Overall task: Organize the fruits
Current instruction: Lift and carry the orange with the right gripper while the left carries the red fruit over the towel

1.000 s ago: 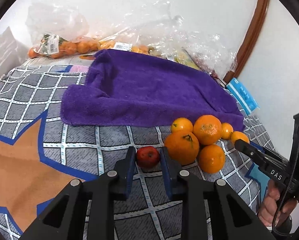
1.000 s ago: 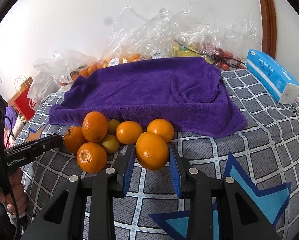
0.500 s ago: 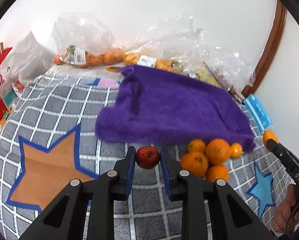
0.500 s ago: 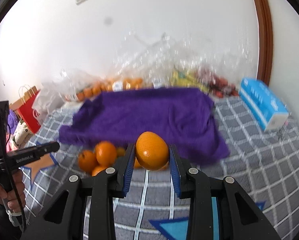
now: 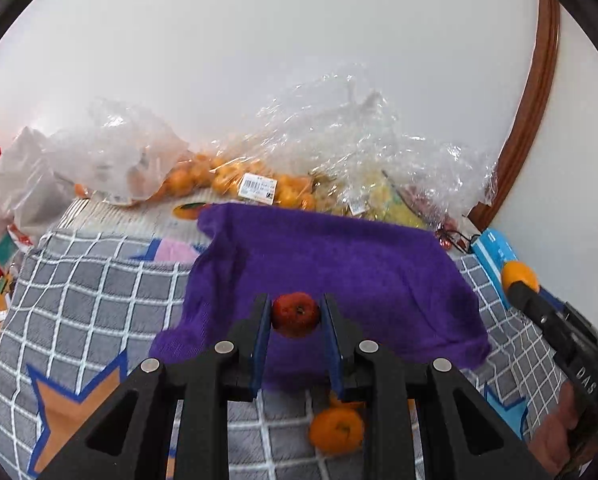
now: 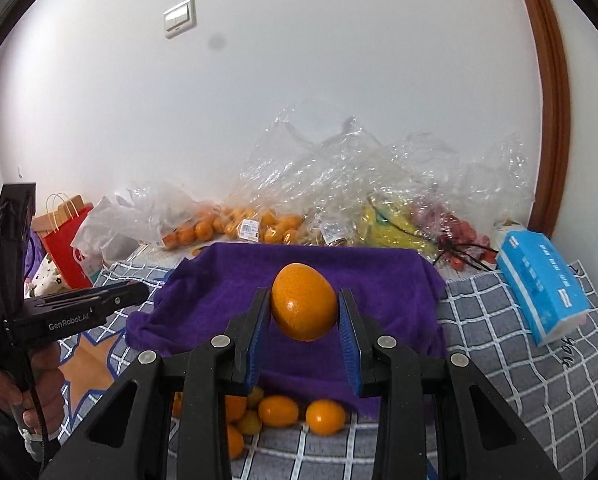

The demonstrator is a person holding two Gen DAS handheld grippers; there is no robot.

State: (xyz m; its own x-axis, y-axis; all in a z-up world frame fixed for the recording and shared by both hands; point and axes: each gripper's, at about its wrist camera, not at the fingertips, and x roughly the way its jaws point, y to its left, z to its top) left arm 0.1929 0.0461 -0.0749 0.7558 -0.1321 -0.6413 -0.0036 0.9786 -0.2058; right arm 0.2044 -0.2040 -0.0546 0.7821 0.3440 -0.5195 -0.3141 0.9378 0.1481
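Bright, even daylight; fisheye bending and dark corners at edges, slight motion blur throughout.

Left gripper [image 5: 295,316] clamped on small red fruit [image 5: 296,314], raised over purple towel [image 5: 339,268]; loose oranges [image 5: 336,430] below on checked cover [image 5: 99,280].

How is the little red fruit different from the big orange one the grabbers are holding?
The red fruit is small, round and dark red; the orange is bigger, egg-shaped and bright orange. The left gripper pinches the red fruit, the right gripper the orange. Both are held in the air above the purple towel.
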